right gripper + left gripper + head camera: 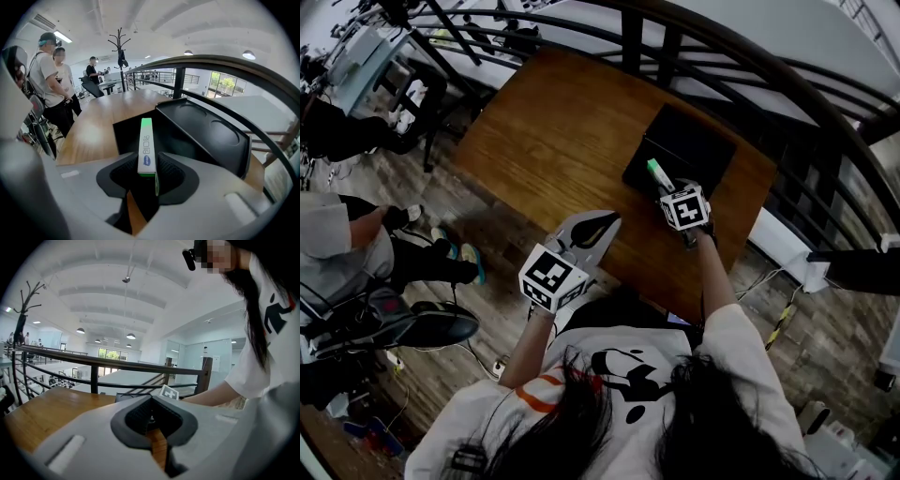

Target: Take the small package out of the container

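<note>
R gripper (148, 174) grips pkg (146, 140) over container (206, 136); L gripper (151, 416) closed

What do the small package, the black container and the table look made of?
Small package: likely printed card or plastic wrap, slightly glossy, sharp edges.
Container: black moulded plastic, sheen and pressed round recesses.
Table: wood or wood-look laminate, visible grain.

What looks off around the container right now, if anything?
Nothing stands out. The right gripper holds the package straight between its jaws, above the open container. The left gripper is shut and empty at the near edge of the table. No spill or damage shows.
</note>
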Available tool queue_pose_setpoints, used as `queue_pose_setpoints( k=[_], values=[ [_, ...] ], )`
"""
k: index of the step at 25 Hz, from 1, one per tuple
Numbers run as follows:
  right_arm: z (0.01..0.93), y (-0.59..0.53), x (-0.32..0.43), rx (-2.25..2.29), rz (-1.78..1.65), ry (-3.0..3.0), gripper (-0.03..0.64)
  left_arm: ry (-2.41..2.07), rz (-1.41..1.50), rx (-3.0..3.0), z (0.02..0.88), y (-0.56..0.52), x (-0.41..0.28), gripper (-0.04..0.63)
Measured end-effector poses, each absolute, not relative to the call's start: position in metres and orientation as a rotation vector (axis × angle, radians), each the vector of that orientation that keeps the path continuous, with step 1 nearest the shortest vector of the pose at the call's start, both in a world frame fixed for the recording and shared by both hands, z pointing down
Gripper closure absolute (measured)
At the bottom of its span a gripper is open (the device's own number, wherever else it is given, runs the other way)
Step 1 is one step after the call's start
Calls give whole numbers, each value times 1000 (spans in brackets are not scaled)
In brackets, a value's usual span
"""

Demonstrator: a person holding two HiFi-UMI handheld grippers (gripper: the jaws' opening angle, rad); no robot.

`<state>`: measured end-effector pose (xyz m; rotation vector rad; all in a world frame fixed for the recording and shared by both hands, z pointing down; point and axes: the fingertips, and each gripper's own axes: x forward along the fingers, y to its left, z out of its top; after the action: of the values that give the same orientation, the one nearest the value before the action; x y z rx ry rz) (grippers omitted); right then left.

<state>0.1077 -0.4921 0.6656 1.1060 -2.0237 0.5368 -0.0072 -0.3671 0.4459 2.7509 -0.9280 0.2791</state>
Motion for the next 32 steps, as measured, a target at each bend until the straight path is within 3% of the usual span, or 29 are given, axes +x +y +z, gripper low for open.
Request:
queue_pose_setpoints(
  k=[12, 32],
  values=[
    [657, -493, 102, 1132, 560, -2076, 495, -973, 288, 2730, 444, -362, -32, 595],
    [532, -408, 66, 1213, 514, -2332, 495, -908, 264, 2779, 437, -323, -43, 595]
  ],
)
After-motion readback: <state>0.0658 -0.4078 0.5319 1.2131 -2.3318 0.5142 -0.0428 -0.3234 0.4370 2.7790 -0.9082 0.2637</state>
